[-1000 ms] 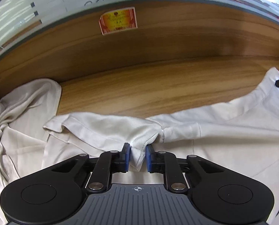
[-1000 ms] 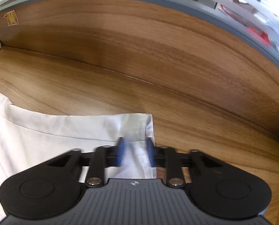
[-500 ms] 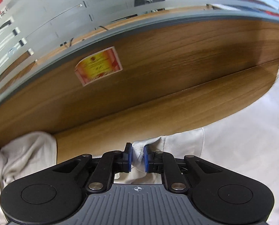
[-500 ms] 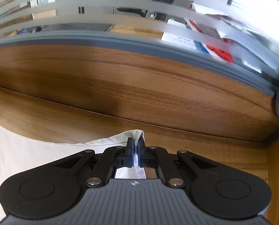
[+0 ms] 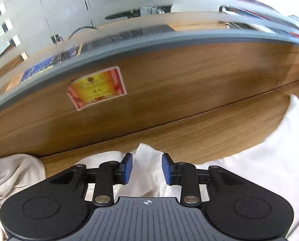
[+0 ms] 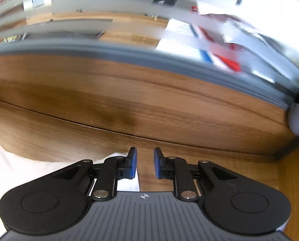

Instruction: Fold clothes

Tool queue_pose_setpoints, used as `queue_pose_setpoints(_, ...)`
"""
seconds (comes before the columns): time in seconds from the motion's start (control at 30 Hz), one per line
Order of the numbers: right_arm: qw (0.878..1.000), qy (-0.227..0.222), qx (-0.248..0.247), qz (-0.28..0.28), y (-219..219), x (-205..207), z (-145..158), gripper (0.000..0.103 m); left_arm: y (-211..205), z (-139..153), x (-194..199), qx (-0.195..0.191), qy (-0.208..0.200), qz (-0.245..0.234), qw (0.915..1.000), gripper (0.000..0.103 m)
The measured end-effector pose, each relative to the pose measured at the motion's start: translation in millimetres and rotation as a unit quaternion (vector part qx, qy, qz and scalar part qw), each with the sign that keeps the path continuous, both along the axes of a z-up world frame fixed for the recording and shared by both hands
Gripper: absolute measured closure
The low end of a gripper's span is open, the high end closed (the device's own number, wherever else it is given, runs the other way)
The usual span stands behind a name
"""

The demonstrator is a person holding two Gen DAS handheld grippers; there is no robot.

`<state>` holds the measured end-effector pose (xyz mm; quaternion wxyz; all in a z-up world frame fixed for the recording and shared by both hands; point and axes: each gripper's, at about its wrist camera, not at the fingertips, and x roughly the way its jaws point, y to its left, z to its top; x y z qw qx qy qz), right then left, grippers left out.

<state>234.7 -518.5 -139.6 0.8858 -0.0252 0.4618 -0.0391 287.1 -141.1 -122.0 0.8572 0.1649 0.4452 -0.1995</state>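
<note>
We hold two black hand-held grippers with blue pads above a brown wood-grain desk (image 5: 199,132), both tilted down toward its far edge. The jaws of our left gripper (image 5: 147,167) are opening: a peak of the white cotton garment (image 5: 269,160) stands up in the gap between the pads, and neither pad presses on it, so the cloth lies loose there. From that peak the same garment spreads away to the right of the left gripper and runs out of the picture on that side. To the left of this gripper, near its body, a crumpled cream-coloured cloth (image 5: 12,172) lies heaped on the desk.

The jaws of our right gripper (image 6: 145,165) are opening too. Bare wood shows in the gap between its pads; the white garment's edge (image 6: 29,164) lies just to the left of its left pad and passes under that side of the gripper, touching neither pad as far as we can see.

Ahead of both grippers a wooden partition panel (image 5: 189,84) rises from the back of the desk, capped by a grey rim, with frosted striped glass (image 5: 129,0) above it. A red and yellow rectangular sticker (image 5: 97,88) sits on the panel, ahead and to the left of the left gripper. The right wrist picture is blurred.
</note>
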Motion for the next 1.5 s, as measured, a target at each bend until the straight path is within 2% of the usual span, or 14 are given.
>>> queue_pose_setpoints(0.2,0.999,0.003,0.026,-0.028,-13.9,-43.2,30.5,0.078,30.0,36.7,-27.6,0.0,0.011,0.02,0.9997,0.062)
queue_pose_setpoints(0.37,0.998,0.011,0.052,-0.046,-18.6,-98.5,42.2,0.074,58.5,54.2,-69.5,-0.027,0.038,0.039,0.9982,0.06)
queue_pose_setpoints(0.53,0.995,0.031,0.066,-0.061,-9.6,-152.4,34.5,0.073,73.2,56.2,-113.1,-0.04,0.063,0.047,0.9961,0.057)
queue_pose_setpoints(0.73,0.993,0.056,0.07,-0.083,10.6,-208.1,15.6,0.073,96.7,40.5,-155.7,-0.044,0.095,0.071,0.992,0.057)
queue_pose_setpoints(0.93,0.988,0.063,0.099,-0.097,35.1,-242.9,11.3,0.073,109.2,23.9,-193.3,-0.018,0.098,0.072,0.9924,0.051)
queue_pose_setpoints(1.1,0.987,0.071,0.106,-0.093,57.0,-268.7,16.6,0.072,101.7,0.1,-210.4,0.034,0.067,0.042,0.9963,0.047)
queue_pose_setpoints(1.2,0.987,0.073,0.111,-0.094,64.2,-275.3,17.7,0.072,103.1,-11.1,-216.4,0.044,0.057,0.027,0.997,0.047)
queue_pose_setpoints(1.33,0.986,0.076,0.116,-0.097,69.6,-284.2,19.8,0.072,101.7,-17.3,-226.0,0.063,0.038,-0.014,0.9972,0.044)
queue_pose_setpoints(1.5,0.985,0.088,0.107,-0.099,76.8,-288.8,17.0,0.072,91.5,-28.7,-235.0,0.121,0.008,-0.064,0.9905,0.043)
